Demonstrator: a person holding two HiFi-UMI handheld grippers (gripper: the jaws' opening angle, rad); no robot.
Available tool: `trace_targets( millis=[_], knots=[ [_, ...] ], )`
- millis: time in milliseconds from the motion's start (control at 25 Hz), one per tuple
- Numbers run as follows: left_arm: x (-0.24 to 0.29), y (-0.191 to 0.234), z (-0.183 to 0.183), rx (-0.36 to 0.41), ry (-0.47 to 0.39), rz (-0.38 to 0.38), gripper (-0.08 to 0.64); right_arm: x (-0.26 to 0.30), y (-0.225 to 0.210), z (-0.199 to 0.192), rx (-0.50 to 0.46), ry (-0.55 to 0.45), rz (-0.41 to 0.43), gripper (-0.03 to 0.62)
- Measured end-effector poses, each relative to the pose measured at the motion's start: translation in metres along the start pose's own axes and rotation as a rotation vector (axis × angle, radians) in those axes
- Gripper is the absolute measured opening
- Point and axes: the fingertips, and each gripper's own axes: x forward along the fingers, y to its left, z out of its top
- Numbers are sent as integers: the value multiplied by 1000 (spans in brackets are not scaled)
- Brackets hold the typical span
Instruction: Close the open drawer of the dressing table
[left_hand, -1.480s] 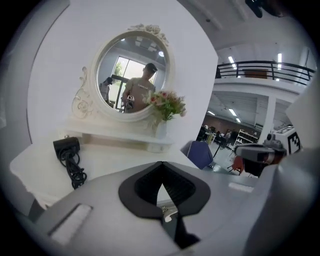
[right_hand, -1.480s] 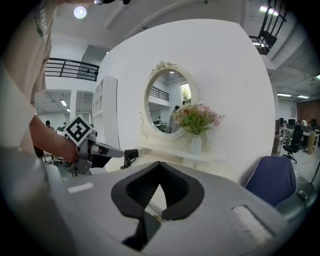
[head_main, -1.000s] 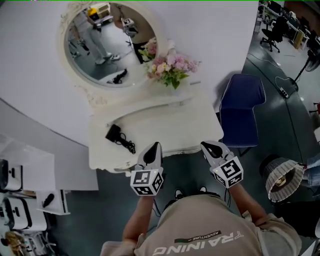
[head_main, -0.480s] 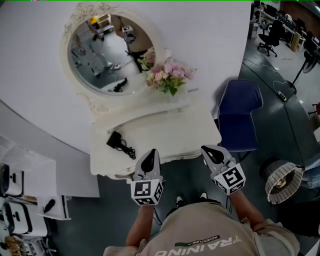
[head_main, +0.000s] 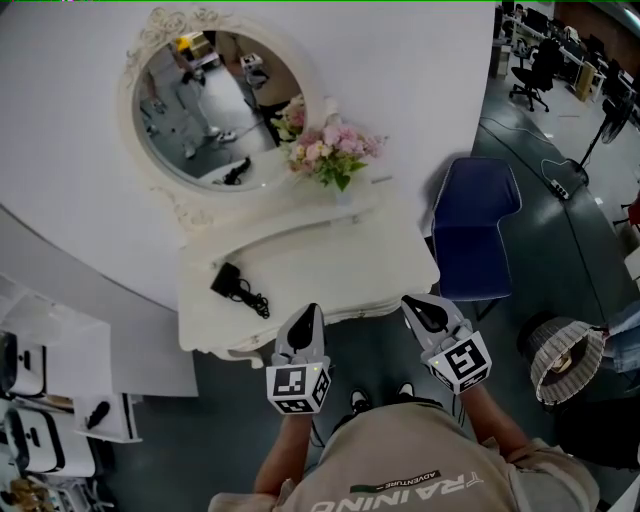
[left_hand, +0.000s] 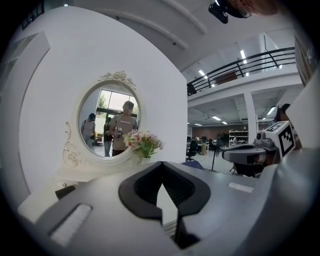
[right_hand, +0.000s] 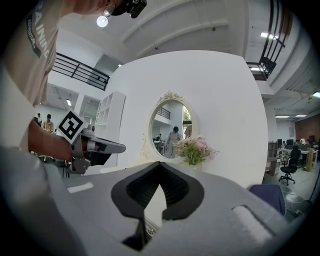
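My left gripper (head_main: 311, 311) and my right gripper (head_main: 410, 301) have both jaws closed tip to tip, and they hold nothing. Compared with one second ago, very little has changed. The two grippers stay at the front edge of the dressing table (head_main: 330, 245), in the lower centre of the head view. The left one has come a little lower in the frame, but the whole picture has also shifted slightly. I judge from this that the push on the drawer is finished or almost finished, because nothing sticks out far from the table front between my tips.

The drawer itself is in that front, just before my tips. In the head view I cannot separate its face from the table edge.

The head view shows the table top from above: a black charger (head_main: 228, 278) with its cable lies at the left, the flowers (head_main: 330, 150) stand at the back near the mirror (head_main: 222, 100), and a blue chair (head_main: 478, 225) is at the right. The gripper views do not show this top surface well. They show instead the jaws from close. Under the closed tips there is a small gap, and through it I see a pale surface. At the bottom of the right gripper view there is a metal strip, perhaps a drawer runner, but I cannot tell.
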Motion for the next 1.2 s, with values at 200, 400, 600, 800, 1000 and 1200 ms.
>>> trace_targets(
  millis=[200, 400, 600, 800, 1000, 1200],
  knots=[
    [-4, 2, -8, -1, 16, 5, 17, 0, 0, 3, -13, -11, -9, 2],
    [-6, -1, -12, 14, 22, -7, 17, 0, 2, 4, -13, -16, -11, 2],
    [-8, -3, -14, 15, 27, -12, 17, 1, 4, 3, -19, -18, -16, 2],
    [-9, -2, -14, 17, 27, -17, 17, 0, 5, 2, -13, -20, -12, 2],
    [-7, 3, -20, -11, 38, -22, 17, 4, 10, 0, -26, -4, 2, 2],
    [-5, 6, -20, -9, 40, -21, 17, 8, 12, -2, -28, 8, 9, 2]
  ],
)
